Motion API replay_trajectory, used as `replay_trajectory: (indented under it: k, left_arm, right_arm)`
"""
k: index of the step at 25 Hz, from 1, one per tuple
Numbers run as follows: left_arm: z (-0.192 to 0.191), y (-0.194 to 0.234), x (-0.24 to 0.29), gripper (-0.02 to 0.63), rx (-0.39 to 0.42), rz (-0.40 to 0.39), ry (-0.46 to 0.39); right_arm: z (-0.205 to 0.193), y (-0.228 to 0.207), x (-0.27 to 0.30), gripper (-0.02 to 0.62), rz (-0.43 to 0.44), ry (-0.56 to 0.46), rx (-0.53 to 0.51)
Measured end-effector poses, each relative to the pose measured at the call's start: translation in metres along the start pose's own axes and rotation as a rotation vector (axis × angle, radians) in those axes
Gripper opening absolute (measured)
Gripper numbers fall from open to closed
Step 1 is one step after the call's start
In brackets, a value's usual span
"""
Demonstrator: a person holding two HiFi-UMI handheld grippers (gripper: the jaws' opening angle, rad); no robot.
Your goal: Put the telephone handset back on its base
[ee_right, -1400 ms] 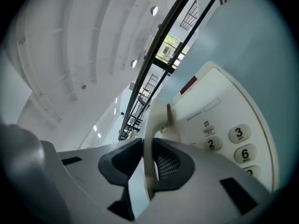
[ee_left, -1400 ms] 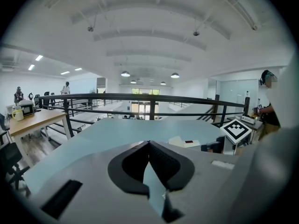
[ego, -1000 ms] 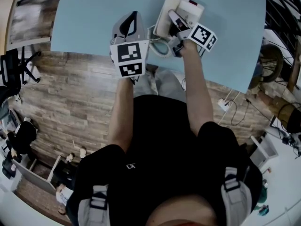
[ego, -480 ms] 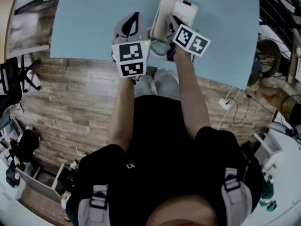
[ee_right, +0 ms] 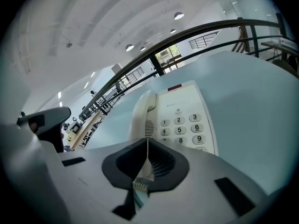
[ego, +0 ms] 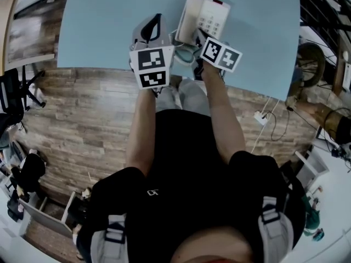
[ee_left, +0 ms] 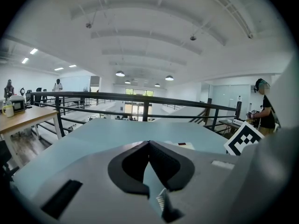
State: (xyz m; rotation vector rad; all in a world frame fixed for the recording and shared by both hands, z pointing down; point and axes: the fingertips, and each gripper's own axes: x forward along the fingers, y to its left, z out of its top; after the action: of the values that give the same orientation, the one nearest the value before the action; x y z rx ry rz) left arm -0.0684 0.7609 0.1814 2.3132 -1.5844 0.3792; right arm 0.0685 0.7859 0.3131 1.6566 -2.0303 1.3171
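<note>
The cream telephone base [ego: 214, 16] sits on the light-blue table [ego: 109, 26], and the handset [ego: 189, 15] lies along its left side in the cradle. In the right gripper view the handset [ee_right: 142, 113] rests beside the keypad [ee_right: 184, 122]. My right gripper [ego: 198, 34] is just short of the phone's near end. Its jaws are closing, tips [ee_right: 147, 140] together, with nothing between them. My left gripper [ego: 156, 18] hovers left of the phone, and its jaws [ee_left: 149, 142] are shut and empty.
The coiled cord [ego: 184, 52] lies at the table's near edge between the two grippers. A black railing [ee_left: 145, 99] runs beyond the table's far side. A wooden floor [ego: 82, 108] lies below the near edge.
My right gripper has pulled back from over the phone towards the table's near edge, uncovering the keypad. The handset stays on the base. The left gripper has hardly moved.
</note>
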Motion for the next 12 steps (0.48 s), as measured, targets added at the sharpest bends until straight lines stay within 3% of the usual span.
replay_trajectory:
  k: [6,12]
  left_arm:
    - [0.004,0.002,0.0,0.0,0.005,-0.002,-0.009]
    - [0.037,0.0,0.003,0.0,0.025,-0.014,-0.073]
  right_arm:
    - [0.014,0.003,0.003,-0.005,-0.029,-0.013,-0.038]
    - [0.096,0.035,-0.029,-0.005,0.031,-0.241,-0.259]
